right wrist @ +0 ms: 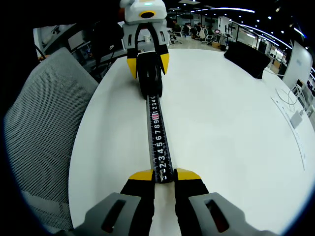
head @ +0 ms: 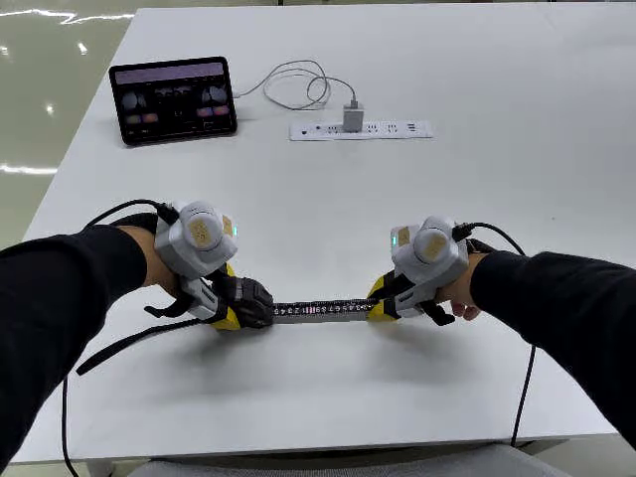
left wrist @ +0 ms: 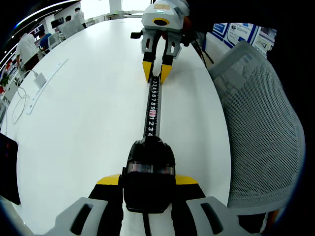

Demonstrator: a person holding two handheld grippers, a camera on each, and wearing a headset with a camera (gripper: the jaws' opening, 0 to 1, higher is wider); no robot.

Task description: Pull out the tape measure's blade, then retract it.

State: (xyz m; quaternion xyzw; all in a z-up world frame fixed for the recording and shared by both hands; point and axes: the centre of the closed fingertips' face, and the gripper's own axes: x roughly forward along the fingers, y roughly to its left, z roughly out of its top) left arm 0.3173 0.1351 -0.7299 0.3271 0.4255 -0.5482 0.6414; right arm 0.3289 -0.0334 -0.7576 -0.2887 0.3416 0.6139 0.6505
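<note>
A black tape measure case (left wrist: pixel 149 169) sits between the jaws of my left gripper (left wrist: pixel 147 181), which is shut on it; the case (head: pixel 248 301) rests low on the white table (head: pixel 328 199). Its black blade (head: pixel 320 310) with white numbers runs across to my right gripper (head: pixel 383 303). In the right gripper view the blade's end (right wrist: pixel 161 169) is pinched between yellow-tipped jaws of the right gripper (right wrist: pixel 163 177). The blade (left wrist: pixel 152 109) lies flat, just above the tabletop.
A tablet (head: pixel 173 99) stands at the back left. A white power strip (head: pixel 360 129) with a charger and looped cable (head: pixel 298 84) lies behind the work. A grey mesh chair (left wrist: pixel 256 123) is at the table's near edge.
</note>
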